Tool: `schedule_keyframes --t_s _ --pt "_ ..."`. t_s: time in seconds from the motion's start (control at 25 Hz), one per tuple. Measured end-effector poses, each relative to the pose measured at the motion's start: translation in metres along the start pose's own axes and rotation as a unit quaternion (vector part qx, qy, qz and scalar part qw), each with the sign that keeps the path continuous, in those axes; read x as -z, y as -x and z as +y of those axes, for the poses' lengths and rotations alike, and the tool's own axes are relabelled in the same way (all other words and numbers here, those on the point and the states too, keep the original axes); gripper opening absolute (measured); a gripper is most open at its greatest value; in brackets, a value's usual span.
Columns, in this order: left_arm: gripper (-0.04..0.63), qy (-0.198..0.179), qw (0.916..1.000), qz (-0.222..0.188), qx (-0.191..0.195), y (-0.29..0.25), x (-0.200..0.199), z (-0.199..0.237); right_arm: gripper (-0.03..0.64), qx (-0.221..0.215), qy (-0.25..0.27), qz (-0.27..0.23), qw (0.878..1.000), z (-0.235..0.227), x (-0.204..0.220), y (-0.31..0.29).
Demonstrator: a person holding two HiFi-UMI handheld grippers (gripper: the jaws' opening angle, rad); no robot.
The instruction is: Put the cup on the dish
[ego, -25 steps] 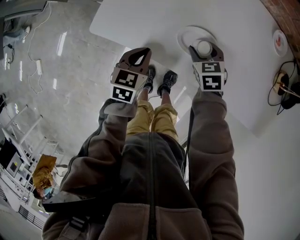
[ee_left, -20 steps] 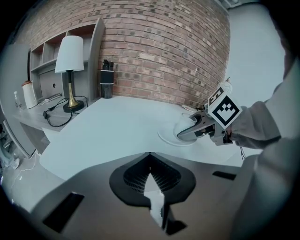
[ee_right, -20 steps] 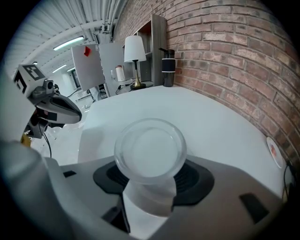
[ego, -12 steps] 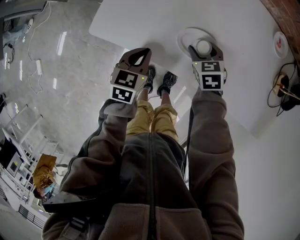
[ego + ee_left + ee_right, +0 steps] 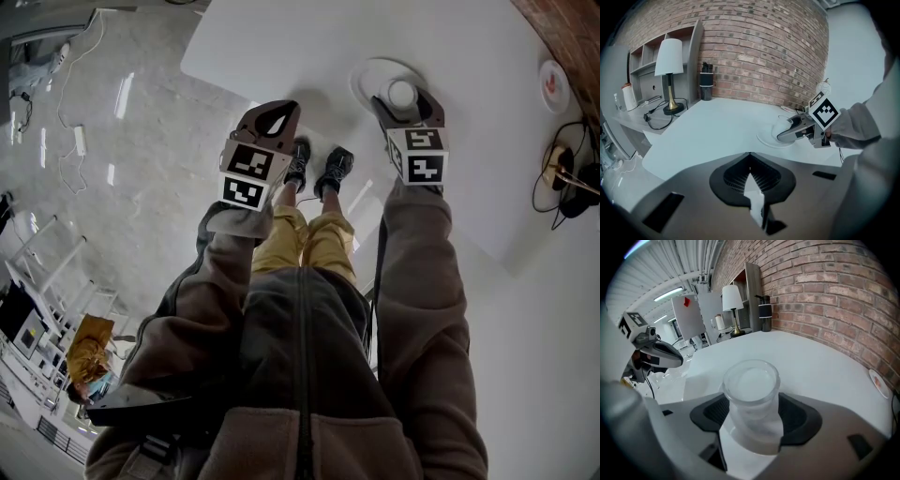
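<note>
**Desk** [image 5: 309, 47]: white, filling the upper part of the head view.

**Dish** [image 5: 364, 77]: white, lying flat on the desk at upper centre-right of that frame.

**Right gripper** [image 5: 406, 101]: straddles the cup with its jaws opening. The cup is between the pads, which sit just beside its walls. Contact cannot be confirmed.

**Left gripper** [image 5: 750, 161]: jaws together, nothing held. In the head view it is at centre-left, over the desk's edge and well apart from the dish.

**Cup** [image 5: 751, 390]: clear and upright, standing on the dish.

**Assessment:** placement appears made, so the step in hand is the release.

- Both pads should be clear of the cup walls before the gripper moves.
- The gripper should then withdraw straight back along the line of its jaws, without sideways drift.
- A light cup is likely to tip or slide off the dish if a pad drags on it.
</note>
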State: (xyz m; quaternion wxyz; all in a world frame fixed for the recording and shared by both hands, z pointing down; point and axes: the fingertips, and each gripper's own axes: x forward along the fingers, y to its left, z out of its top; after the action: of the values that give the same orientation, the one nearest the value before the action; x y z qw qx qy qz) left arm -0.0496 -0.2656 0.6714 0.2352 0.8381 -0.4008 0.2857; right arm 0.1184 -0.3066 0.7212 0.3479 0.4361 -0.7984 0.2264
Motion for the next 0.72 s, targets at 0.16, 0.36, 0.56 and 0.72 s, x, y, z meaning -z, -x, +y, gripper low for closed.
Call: schedule_keyframes --t_s 0.16,0.36,0.56,0.72 --pt "0.005 -0.003 1.0 -0.006 -0.002 0.008 -0.005 -0.003 0.31 0.009 -0.001 -0.013 1.0 0.0 -0.002 0.018" --pt "0.006 -0.004 0.9997 -0.021 -0.007 0.027 -0.013 -0.007 0.31 0.044 -0.002 -0.042 0.998 0.006 -0.009 0.067" --pt "0.006 0.029 0.9963 -0.078 -0.019 0.066 -0.063 -0.007 0.299 0.081 0.011 -0.093 0.992 0.016 -0.051 0.132" --pt "0.006 0.015 0.9912 -0.13 -0.019 0.095 -0.124 -0.019 0.225 0.105 0.024 -0.138 0.984 0.021 -0.097 0.184"
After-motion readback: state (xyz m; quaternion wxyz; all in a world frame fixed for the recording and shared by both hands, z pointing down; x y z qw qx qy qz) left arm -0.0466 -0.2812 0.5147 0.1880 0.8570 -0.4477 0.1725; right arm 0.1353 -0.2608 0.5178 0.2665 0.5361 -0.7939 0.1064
